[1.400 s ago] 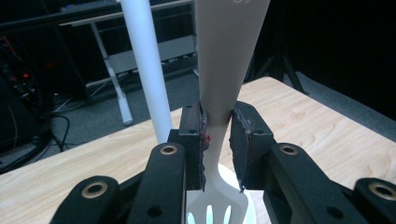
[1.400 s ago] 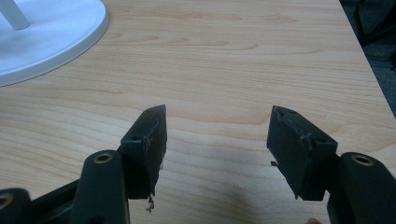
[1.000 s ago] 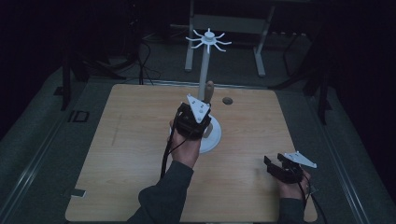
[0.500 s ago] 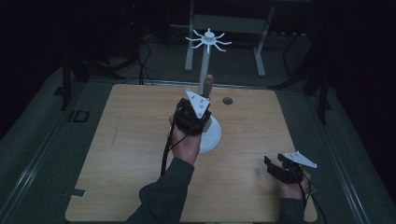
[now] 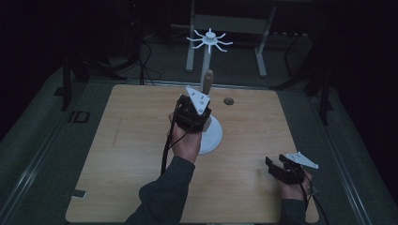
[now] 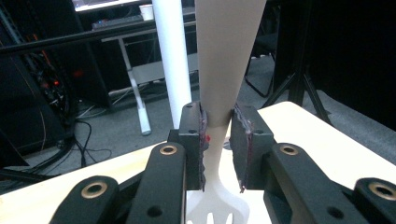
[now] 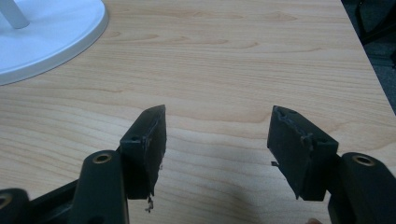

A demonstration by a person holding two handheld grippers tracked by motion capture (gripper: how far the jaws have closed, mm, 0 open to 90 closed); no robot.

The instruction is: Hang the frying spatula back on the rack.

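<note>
Dark room all around, with a pale wooden table lit in the middle. On it stands a white rack: a round base and a thin post rising to a ring of hooks. The left gripper is raised above the base, just beside the post, its jaws clamped on the narrow neck of a wooden fork. The fork stands upright, its handle pointing up past the gripper and its tines hanging below the jaws. The right gripper rests low at the table's near right corner, well apart from the rack, jaws spread wide with bare wood between them
</note>
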